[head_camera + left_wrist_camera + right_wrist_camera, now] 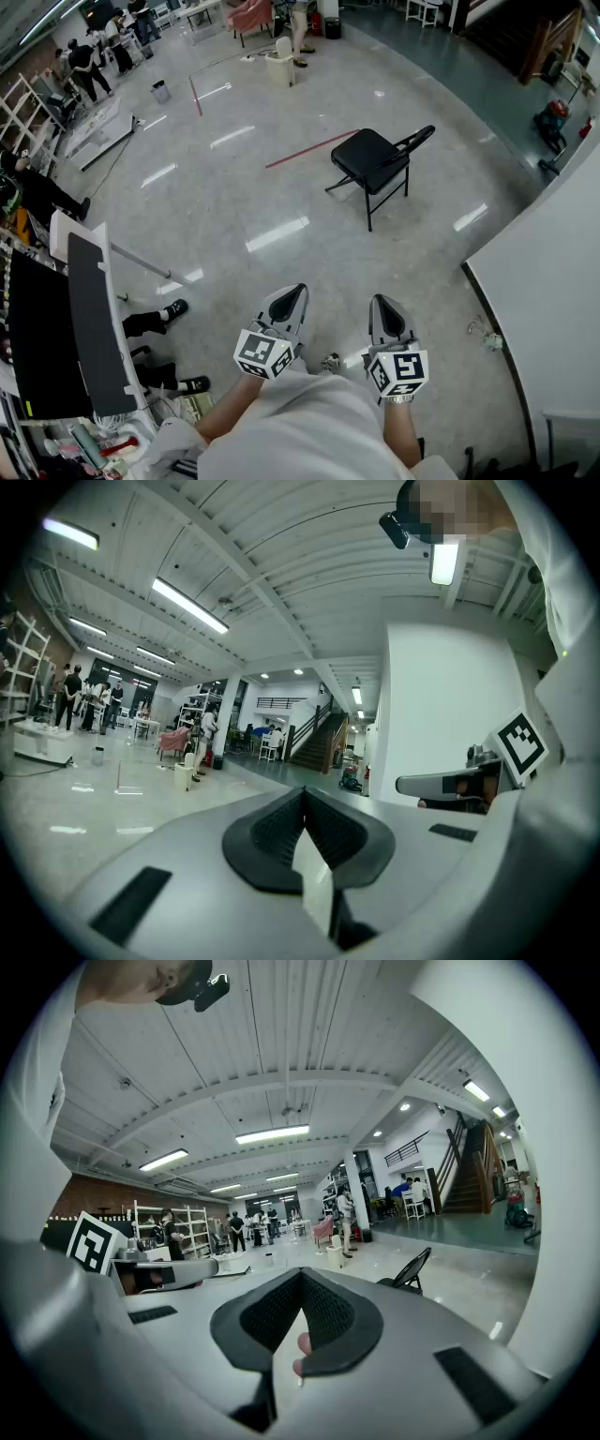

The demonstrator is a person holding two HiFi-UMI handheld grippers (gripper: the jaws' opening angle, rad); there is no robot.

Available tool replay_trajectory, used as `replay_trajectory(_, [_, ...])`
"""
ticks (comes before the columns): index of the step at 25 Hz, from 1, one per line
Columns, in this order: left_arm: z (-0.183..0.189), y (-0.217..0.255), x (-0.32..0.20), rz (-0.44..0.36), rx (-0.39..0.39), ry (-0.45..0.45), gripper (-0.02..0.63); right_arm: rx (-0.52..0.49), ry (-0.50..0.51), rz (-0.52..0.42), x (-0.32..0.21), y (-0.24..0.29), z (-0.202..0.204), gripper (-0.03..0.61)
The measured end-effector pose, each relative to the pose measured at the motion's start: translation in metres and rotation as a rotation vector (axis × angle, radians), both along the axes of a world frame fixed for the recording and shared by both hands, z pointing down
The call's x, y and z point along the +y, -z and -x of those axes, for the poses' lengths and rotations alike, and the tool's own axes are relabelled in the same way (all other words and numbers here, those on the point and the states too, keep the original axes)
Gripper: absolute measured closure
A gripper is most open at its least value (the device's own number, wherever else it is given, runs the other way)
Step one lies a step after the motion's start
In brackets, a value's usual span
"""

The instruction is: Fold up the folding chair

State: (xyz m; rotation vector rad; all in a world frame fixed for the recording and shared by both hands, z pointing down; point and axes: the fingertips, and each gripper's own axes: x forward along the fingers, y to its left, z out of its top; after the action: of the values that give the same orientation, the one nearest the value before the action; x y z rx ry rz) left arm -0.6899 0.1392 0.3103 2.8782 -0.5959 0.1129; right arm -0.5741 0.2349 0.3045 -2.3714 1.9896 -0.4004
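Observation:
A black folding chair (377, 161) stands unfolded on the shiny grey floor, well ahead of me and a little to the right. Its backrest shows as a dark shape just right of the jaws in the right gripper view (412, 1269). My left gripper (293, 295) and right gripper (383, 306) are held side by side close to my body, far short of the chair. Both are shut with nothing between the jaws. The left gripper view does not show the chair.
A white wall (553, 281) runs along the right. A black-topped table (94, 323) with a seated person's legs is at my left. Red tape lines (309, 148) mark the floor. People and shelving stand far back left; a staircase (469, 1171) rises at the far right.

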Motion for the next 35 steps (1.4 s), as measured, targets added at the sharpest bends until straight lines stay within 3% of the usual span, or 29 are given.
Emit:
replay_trajectory(6, [0.012,0.003,0.005,-0.004,-0.014,-0.049,0.603,-0.014,-0.046,0.011,0.006,0.0,0.014,0.572])
replay_trajectory(13, [0.034,0.0,-0.017,0.028,-0.012,-0.02,0.603,-0.023,-0.031,0.036,-0.007,-0.004,0.035,0.572])
replay_trajectory(18, [0.042,0.0,-0.012,0.047,0.015,-0.008,0.603,-0.021,-0.005,0.054,-0.012,-0.005,0.038,0.572])
replay_trajectory(26, [0.057,0.01,-0.012,0.0,0.025,0.062,0.603,-0.022,0.092,0.002,-0.026,-0.002,0.047,0.572])
replay_trajectory(31, [0.047,0.004,-0.01,-0.012,0.036,0.078,0.603,-0.034,0.102,0.015,-0.028,-0.012,0.035,0.572])
replay_trajectory(35, [0.028,-0.003,-0.01,0.004,0.026,0.027,0.603,-0.053,0.087,0.028,-0.032,-0.014,0.024,0.572])
